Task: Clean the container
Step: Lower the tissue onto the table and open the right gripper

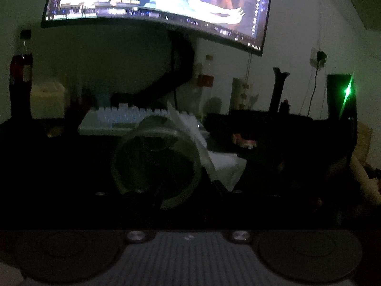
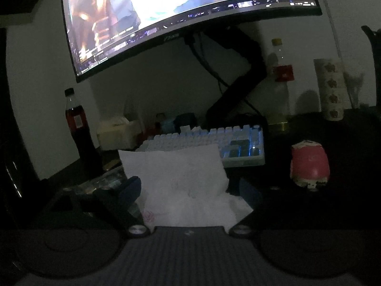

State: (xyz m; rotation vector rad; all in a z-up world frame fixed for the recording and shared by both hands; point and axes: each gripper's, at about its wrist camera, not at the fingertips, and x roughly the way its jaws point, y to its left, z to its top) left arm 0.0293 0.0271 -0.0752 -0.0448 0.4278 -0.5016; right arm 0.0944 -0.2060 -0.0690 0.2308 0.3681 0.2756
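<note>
A clear cylindrical container is being seen lying on its side on the dark desk, its open mouth turned toward the left gripper. Whether that gripper's dark fingers are pressing on the container's rim cannot be told in this gloom. A white tissue is being shown between the spread fingers of the right gripper, whose pads are standing apart from it, so the tissue is being judged as released. The tissue is lying just beside the container, in front of the keyboard. Wiping is being judged as finished or paused; no residue can be made out.
</note>
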